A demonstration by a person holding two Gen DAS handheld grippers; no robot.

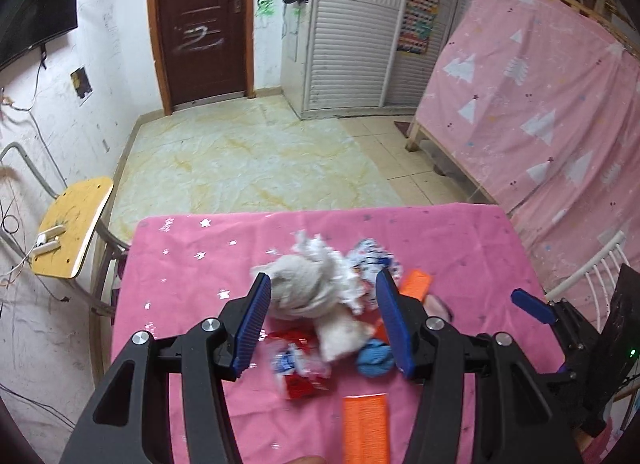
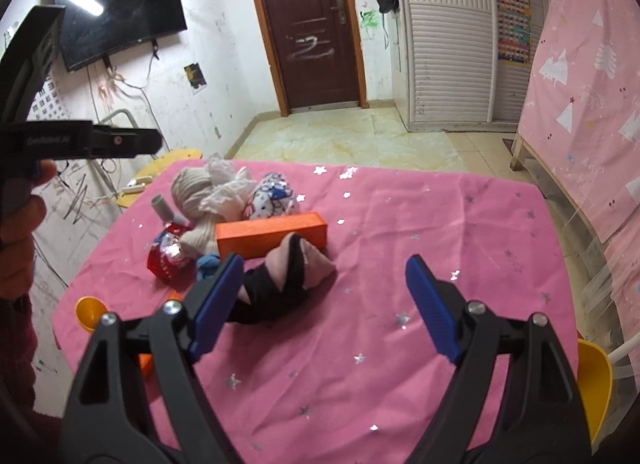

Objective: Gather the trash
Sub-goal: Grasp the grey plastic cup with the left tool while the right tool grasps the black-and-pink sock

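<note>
We see the table [image 2: 400, 264] under a pink star-spangled cloth; on it a heap at the far left: a cream rag bundle [image 2: 196, 196], a white printed wrapper [image 2: 272, 196], a red wrapper [image 2: 166, 260], a grey tube [image 2: 162, 206]; an orange box [image 2: 272, 234] lies just beside a black-and-pink sock [image 2: 288, 276]; an orange funnel [image 2: 90, 312] sits near the left edge.

Pile in left wrist view is motion-blurred: white rag [image 1: 308, 284], red wrapper [image 1: 298, 382], blue scrap [image 1: 374, 358] all smeared, print unreadable. Orange box [image 1: 366, 428] cut off by bottom edge. Right claw [image 1: 532, 306] shows only one blue finger there. In right wrist view, left finger hides part of the black sock [image 2: 264, 292]; orange cup [image 2: 91, 312] partly hidden; yellow bowl [image 2: 596, 388] cut by the rim.
</note>
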